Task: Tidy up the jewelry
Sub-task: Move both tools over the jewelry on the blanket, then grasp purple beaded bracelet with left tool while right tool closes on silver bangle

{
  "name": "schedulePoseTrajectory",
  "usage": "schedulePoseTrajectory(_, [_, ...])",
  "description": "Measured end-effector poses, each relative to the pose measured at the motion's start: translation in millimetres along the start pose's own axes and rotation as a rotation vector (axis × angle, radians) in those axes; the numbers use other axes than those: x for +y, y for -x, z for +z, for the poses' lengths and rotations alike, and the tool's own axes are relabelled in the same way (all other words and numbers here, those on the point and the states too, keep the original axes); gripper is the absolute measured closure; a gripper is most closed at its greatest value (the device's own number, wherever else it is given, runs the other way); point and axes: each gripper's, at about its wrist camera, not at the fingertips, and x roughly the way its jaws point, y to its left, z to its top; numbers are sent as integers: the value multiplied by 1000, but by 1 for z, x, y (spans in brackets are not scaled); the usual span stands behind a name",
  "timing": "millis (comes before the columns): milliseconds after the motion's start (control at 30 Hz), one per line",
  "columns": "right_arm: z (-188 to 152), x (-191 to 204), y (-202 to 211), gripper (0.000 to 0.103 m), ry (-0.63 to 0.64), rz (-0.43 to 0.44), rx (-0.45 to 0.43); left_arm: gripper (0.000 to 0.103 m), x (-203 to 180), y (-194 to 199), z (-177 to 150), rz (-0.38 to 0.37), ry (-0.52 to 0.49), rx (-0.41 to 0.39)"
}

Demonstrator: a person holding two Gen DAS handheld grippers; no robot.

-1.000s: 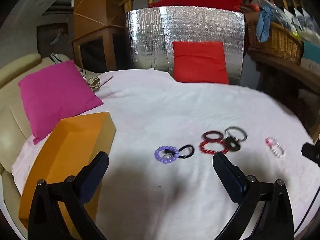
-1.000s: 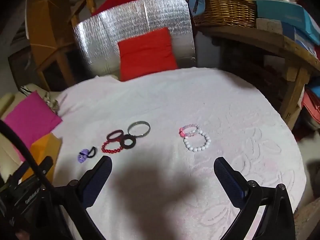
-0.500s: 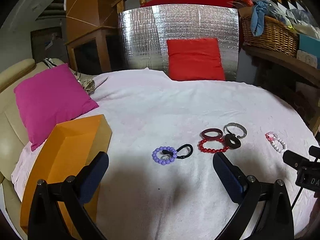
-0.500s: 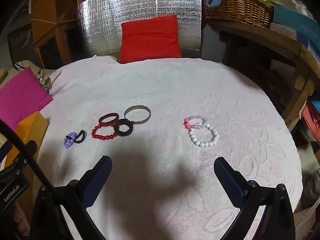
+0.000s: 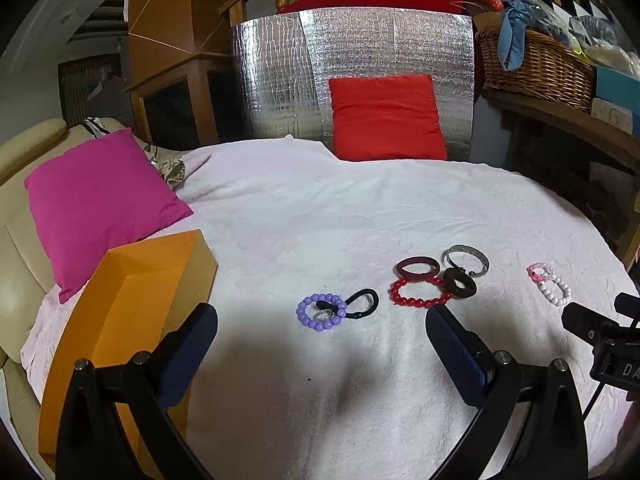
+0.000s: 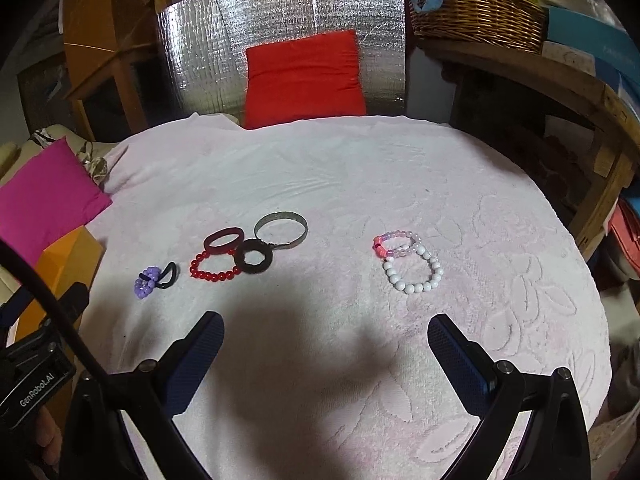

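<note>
Both the left gripper (image 5: 320,340) and right gripper (image 6: 326,340) hang spread and empty; overlapping red bead bracelet (image 5: 418,293) and black ring (image 5: 459,283) risk lifting together.

A soft, matt white towel cloth (image 6: 360,168) with raised embossed patterns covered the desk. On it lay glossy red beads (image 6: 214,270), a dull metal bangle (image 6: 281,229) and smooth white beads (image 6: 412,276). Behind stood crinkled shiny foil (image 5: 352,52) and a woven wicker basket (image 5: 536,68).
</note>
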Motion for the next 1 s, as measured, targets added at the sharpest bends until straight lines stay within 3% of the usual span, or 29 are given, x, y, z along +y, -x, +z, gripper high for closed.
schedulePoseTrajectory(433, [1, -2, -1, 0, -6, 9, 10, 0, -1, -5, -1, 2, -1, 24])
schedulePoseTrajectory(633, [13, -17, -14, 2, -37, 69, 28, 0, 14, -33, -7, -17, 11, 150])
schedulePoseTrajectory(800, [31, -21, -54, 27, -63, 173, 84, 0, 28, -69, -12, -26, 36, 276])
schedulePoseTrajectory(900, [46, -9, -90, 40, -86, 217, 128, 0, 31, -83, -12, -51, 43, 302])
schedulePoseTrajectory(1000, [59, 5, -123, 44, -118, 223, 142, 1, 34, -94, -10, -66, 48, 294])
